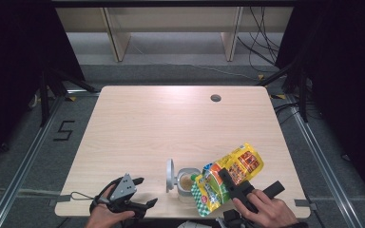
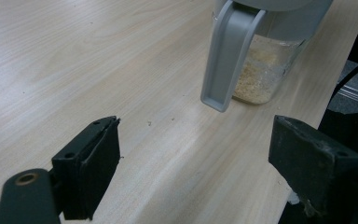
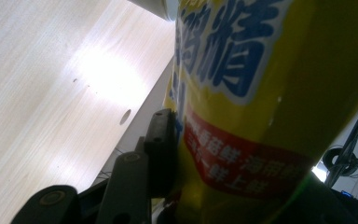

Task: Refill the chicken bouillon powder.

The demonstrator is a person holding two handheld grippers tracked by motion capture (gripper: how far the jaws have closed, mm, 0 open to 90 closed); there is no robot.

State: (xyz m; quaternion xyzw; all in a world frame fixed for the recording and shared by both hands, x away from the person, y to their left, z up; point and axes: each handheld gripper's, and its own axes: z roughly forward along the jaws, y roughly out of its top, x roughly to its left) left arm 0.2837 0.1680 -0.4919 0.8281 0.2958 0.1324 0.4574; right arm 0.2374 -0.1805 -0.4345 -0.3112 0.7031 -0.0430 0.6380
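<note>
We find the right gripper [image 1: 237,187] clamped on a yellow printed plastic bag [image 1: 228,178], which is held tilted with its lower end over the open clear plastic jar with a grey flip lid [image 1: 185,183], standing near the front edge of the light wooden table [image 1: 171,123]. The jar holds pale granules. Our left gripper [image 1: 140,192] rests on the table left of the jar, jaws wide apart and holding nothing.

Lab: black curtains [image 1: 9,71], floor rails [image 1: 24,161], loose cables [image 1: 259,42].

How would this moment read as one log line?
right gripper: shut on yellow bag, tipped over open jar | left gripper: open, empty
</note>
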